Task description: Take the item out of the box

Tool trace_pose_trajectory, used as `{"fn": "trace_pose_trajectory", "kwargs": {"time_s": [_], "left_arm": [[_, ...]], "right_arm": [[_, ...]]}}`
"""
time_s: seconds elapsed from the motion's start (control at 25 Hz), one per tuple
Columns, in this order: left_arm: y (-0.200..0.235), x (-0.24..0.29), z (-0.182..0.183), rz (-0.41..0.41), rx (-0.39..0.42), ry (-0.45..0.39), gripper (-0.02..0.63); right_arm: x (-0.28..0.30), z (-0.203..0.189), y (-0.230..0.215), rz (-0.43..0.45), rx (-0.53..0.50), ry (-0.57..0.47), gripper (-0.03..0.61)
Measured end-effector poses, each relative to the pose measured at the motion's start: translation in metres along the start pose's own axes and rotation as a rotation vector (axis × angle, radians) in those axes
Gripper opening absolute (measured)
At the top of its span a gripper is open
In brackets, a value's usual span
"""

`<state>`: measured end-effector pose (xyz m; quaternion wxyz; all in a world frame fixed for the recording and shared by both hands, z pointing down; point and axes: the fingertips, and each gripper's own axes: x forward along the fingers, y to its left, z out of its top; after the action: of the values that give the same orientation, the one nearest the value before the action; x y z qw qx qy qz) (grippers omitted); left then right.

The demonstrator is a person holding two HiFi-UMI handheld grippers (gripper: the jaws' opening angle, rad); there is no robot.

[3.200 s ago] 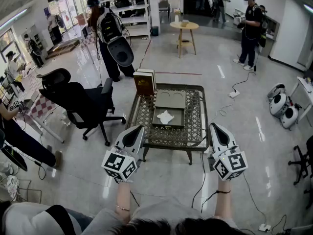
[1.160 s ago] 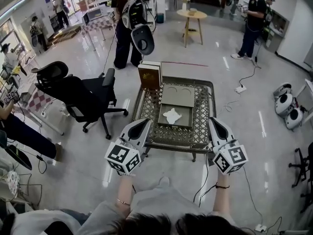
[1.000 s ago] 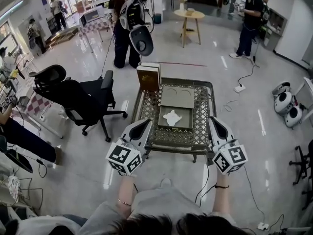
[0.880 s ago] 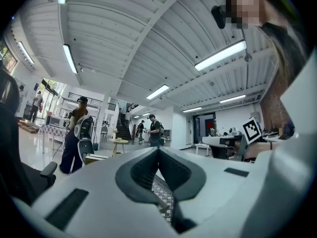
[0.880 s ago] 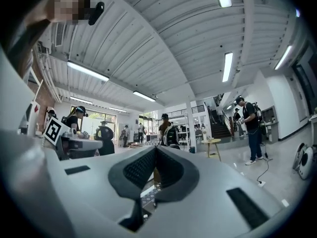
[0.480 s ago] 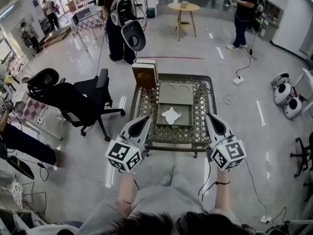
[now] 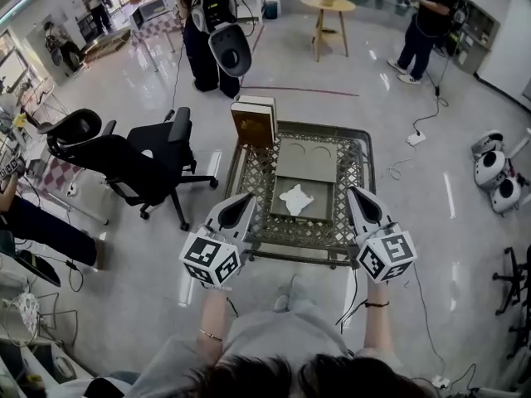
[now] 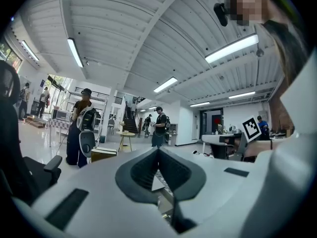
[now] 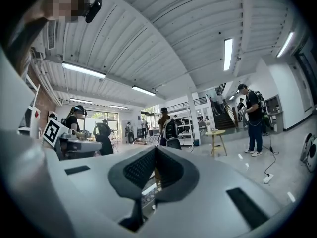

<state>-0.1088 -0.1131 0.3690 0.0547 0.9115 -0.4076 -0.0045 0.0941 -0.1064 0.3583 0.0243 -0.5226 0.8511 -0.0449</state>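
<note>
While right tongs [image 7: 355, 192] hover closed, item [image 7: 296, 199] — in box [image 7: 320, 211]

Bright, even indoor light falls from long ceiling strip lights [image 8: 233, 48]. The glossy floor [image 7: 448, 196] throws back white glare streaks, and shadows on it are faint and soft-edged. Both gripper views bend hard toward their edges inside round black borders, with the nearest foreground soft. The head view is sharp, curving at its rim.
</note>
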Motion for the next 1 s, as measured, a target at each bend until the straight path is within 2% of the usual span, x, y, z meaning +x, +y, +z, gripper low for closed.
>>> {"fn": "trace_pose_trajectory", "kwargs": {"time_s": [0.64,1.0], "left_arm": [[0.035,0.073,-0.017,0.067,-0.050,0.026,0.017],[0.042,0.089,-0.034,0.087,-0.079,0.063,0.017]], "right_arm": [[0.080,-0.010,-0.057,0.110,0.019,0.050,0.021],[0.104,-0.025,-0.068,0.157,0.052,0.085,0.021]]}}
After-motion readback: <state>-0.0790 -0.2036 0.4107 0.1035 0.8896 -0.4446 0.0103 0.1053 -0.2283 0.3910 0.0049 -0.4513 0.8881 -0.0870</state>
